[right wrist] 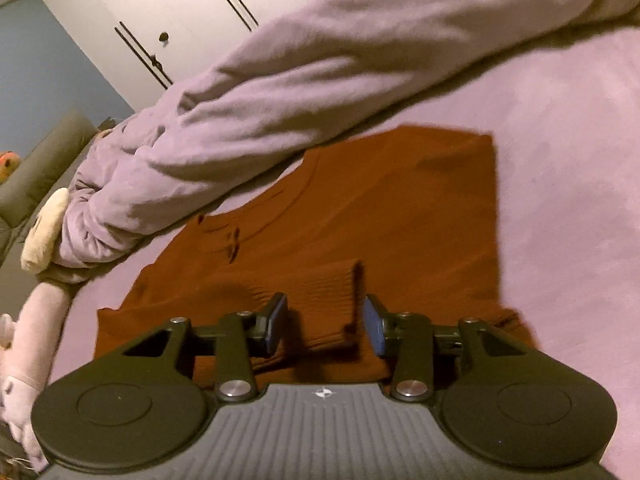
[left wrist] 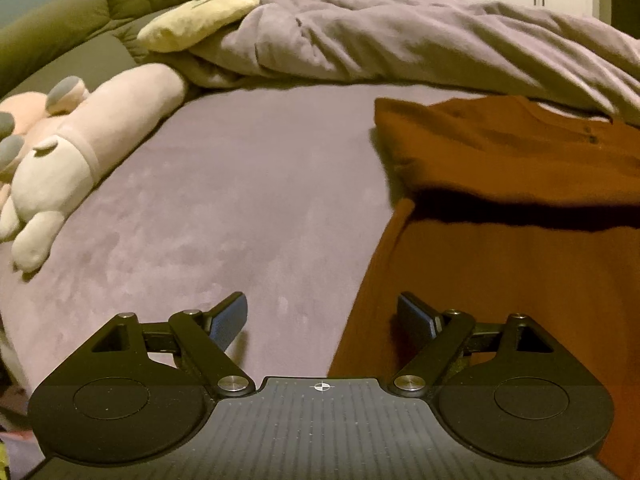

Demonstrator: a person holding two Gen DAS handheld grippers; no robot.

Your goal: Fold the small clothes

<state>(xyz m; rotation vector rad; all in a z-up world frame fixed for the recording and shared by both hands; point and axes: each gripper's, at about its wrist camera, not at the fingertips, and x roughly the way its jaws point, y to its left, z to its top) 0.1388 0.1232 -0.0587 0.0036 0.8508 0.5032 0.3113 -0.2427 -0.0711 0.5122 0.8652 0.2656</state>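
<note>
The rust sweater (right wrist: 360, 216) on the bed (left wrist: 224, 208) looks soft and limp; best pinched at its ribbed cuff (right wrist: 328, 292); right hand-held gripper (right wrist: 325, 322) released around it; left hand-held gripper (left wrist: 322, 318) wide, empty.

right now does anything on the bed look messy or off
Nothing damaged. The duvet is bunched up along the far side, its edge against the sweater's collar. The sweater lies partly folded, one ribbed cuff laid over its body between the right gripper's open jaws.
</note>
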